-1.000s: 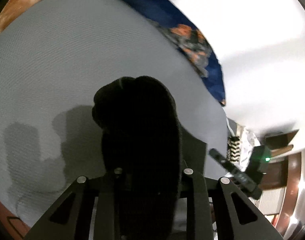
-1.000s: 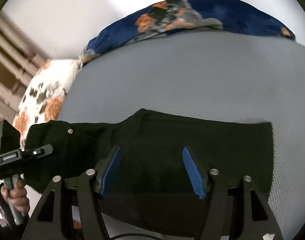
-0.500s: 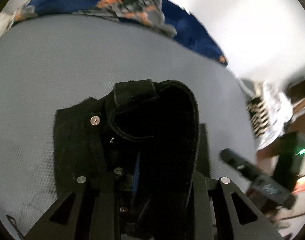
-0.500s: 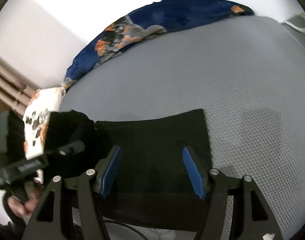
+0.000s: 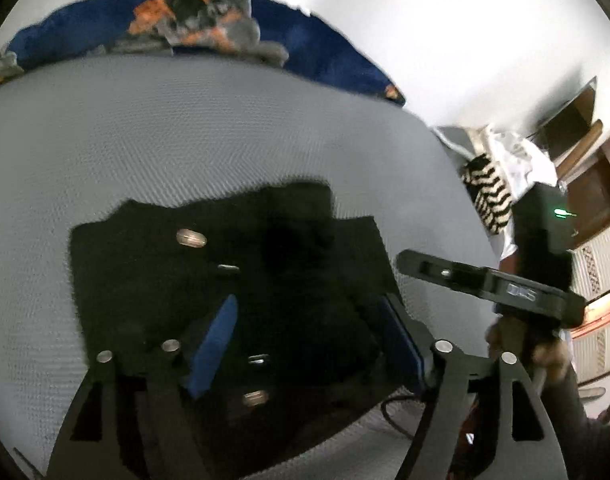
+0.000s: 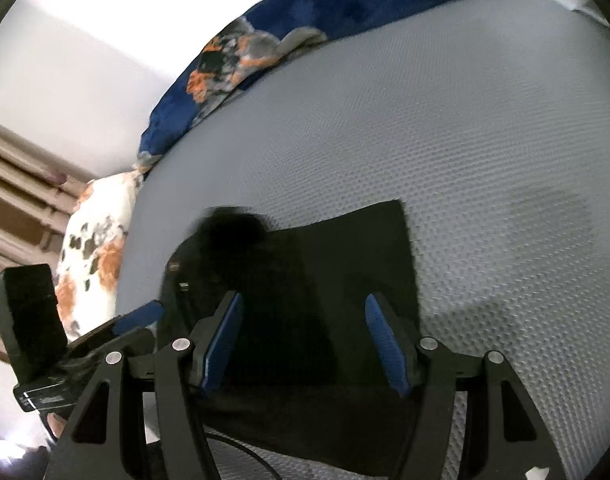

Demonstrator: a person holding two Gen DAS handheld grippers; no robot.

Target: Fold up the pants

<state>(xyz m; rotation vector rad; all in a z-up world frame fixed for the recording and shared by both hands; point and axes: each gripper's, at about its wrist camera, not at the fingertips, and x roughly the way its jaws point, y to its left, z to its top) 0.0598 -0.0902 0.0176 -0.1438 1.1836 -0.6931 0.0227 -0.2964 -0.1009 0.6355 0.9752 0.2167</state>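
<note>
The black pants (image 5: 177, 280) lie folded on the grey mattress (image 5: 185, 128), with metal buttons showing on the top layer. My left gripper (image 5: 307, 304) hangs just above them. Its jaws are opening, and its blue pads (image 5: 217, 336) stand apart from the cloth, which lies loose below. In the right wrist view the pants (image 6: 345, 264) reach to a straight edge on the right. My right gripper (image 6: 305, 298) is open over them and its pads (image 6: 385, 344) hold nothing. A hand holds the right gripper (image 5: 485, 284) at the left view's right side.
A blue floral blanket (image 5: 233, 28) lines the mattress's far edge by the white wall. A white floral pillow (image 6: 97, 248) lies at the left end. Striped cloth (image 5: 489, 192) and wooden furniture (image 5: 593, 184) stand beyond the right end. A black cable (image 5: 393, 412) runs along the near edge.
My left gripper carried the pants' waist end across and laid it on the rest, then opened and let go. The right gripper shifted a little and stayed open.
</note>
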